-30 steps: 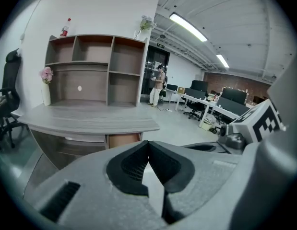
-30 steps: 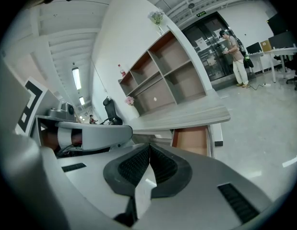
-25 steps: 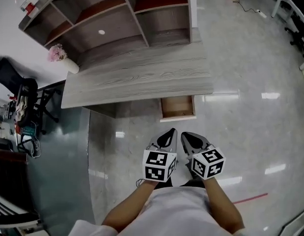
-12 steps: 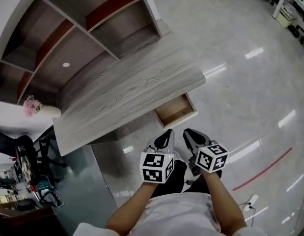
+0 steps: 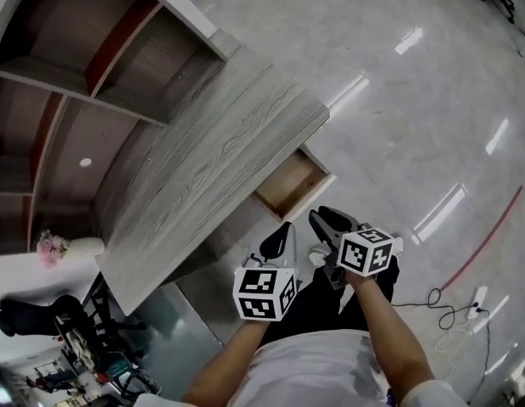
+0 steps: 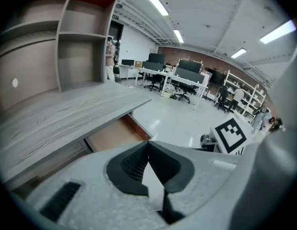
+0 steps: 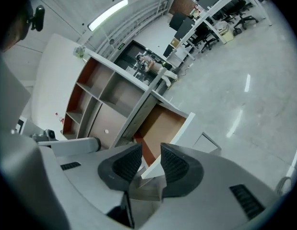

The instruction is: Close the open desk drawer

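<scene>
Brown-lined, white-fronted, the open drawer (image 5: 292, 185) juts from under the grey tabletop (image 5: 220, 159) in the head view, just ahead of the nearer right hand-held gripper (image 5: 324, 220); left gripper view: left hand-held gripper (image 6: 148, 145) clenched, empty; right gripper view: the right one's jaws have just been opening on nothing, drawer (image 7: 162, 126) front dead ahead.
</scene>
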